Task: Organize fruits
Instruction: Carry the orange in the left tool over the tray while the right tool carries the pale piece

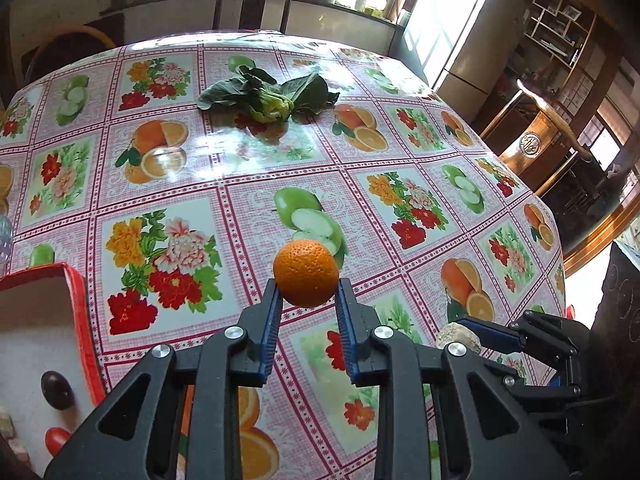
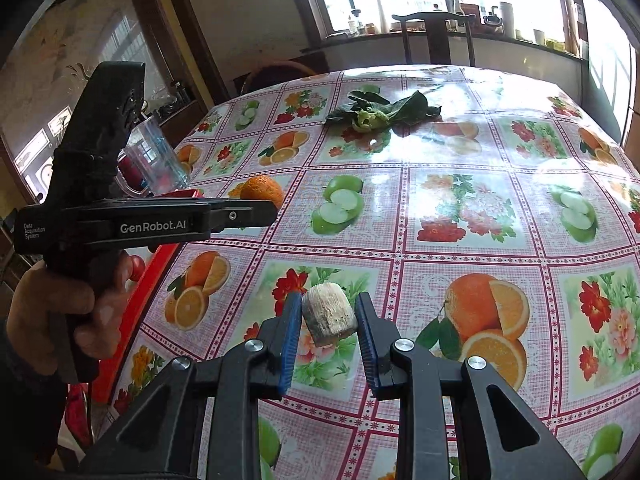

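Note:
My left gripper (image 1: pixel 307 282) is shut on an orange (image 1: pixel 306 272), which it holds above the flowered tablecloth (image 1: pixel 248 168). In the right wrist view the same orange (image 2: pixel 262 190) shows at the tip of the left gripper (image 2: pixel 274 206), held in a person's hand (image 2: pixel 60 312). My right gripper (image 2: pixel 330 312) is shut on a pale ridged chunk (image 2: pixel 329 314), perhaps a piece of corn cob. A red-rimmed box (image 1: pixel 86 320) with a white inside sits at the lower left. It holds a dark plum (image 1: pixel 57 390) and a red tomato (image 1: pixel 56 440).
Leafy greens (image 1: pixel 268 98) lie toward the far side of the round table. A clear plastic cup (image 2: pixel 156 156) stands behind the red box (image 2: pixel 148 280). A dark chair (image 1: pixel 252 0) stands at the far edge, and wooden furniture (image 1: pixel 540 144) is to the right.

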A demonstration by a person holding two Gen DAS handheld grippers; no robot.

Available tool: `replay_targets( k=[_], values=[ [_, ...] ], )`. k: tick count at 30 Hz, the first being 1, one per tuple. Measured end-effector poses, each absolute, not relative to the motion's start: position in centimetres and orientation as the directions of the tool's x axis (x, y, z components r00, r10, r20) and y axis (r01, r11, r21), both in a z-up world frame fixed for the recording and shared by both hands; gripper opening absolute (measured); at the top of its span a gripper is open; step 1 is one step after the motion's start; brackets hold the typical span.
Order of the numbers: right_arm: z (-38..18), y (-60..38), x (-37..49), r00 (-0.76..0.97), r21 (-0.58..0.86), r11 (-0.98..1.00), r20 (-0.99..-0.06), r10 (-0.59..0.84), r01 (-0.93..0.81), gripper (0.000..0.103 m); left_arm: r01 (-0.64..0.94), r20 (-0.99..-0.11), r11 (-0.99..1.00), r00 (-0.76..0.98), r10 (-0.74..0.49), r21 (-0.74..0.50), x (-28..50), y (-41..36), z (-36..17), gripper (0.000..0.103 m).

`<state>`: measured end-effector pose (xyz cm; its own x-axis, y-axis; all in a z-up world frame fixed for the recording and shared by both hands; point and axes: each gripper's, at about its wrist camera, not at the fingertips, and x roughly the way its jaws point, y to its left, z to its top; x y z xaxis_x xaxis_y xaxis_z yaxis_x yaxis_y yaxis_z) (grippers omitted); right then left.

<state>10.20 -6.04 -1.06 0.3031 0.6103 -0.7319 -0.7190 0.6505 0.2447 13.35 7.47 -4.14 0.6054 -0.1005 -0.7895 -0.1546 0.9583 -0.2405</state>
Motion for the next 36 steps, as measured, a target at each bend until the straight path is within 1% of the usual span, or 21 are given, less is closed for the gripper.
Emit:
replay_targets(
  k=[21, 36],
  values=[
    [0.5, -0.5, 5.8, 0.238, 0.236, 0.55, -0.717, 0.655, -0.801, 0.027, -0.259, -0.769, 0.939, 0.639, -0.008, -0.224, 4.5, 11.8, -2.0, 0.024],
    [1.0, 5.0, 3.2, 0.177, 0.236, 0.471, -0.714, 0.678, -0.85, 0.027, -0.349, -0.769, 0.91, 0.637, 0.055, -0.224, -1.0, 16.0, -2.4, 0.024]
  ],
)
